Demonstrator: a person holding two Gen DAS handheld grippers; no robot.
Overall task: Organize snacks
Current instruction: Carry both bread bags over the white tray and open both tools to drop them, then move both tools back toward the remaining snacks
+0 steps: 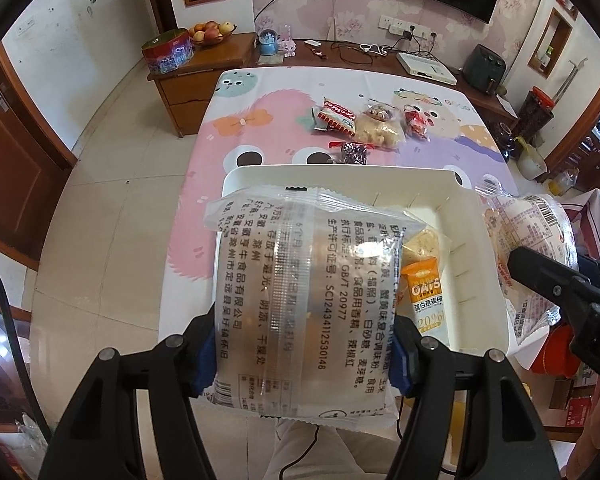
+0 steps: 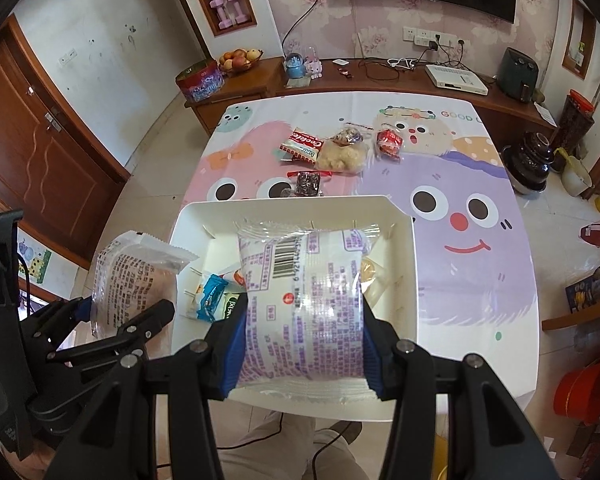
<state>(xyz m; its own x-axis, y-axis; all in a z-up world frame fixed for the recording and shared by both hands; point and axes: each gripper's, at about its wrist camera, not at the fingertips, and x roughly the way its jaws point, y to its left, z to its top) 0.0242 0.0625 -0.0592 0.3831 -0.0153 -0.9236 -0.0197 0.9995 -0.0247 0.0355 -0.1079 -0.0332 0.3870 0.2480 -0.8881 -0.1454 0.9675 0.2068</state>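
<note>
My left gripper is shut on a clear snack packet with black print, held above the near left part of the white divided tray. My right gripper is shut on a white packet with purple print, held over the tray. The left gripper and its packet show at the tray's left edge in the right wrist view; the right one shows at the tray's right in the left wrist view. An orange oats bar and a blue packet lie in the tray.
Several loose snacks lie in a group on the cartoon tablecloth beyond the tray. A wooden sideboard with a fruit bowl, tin and cables stands behind the table. A red bucket sits on the floor at right.
</note>
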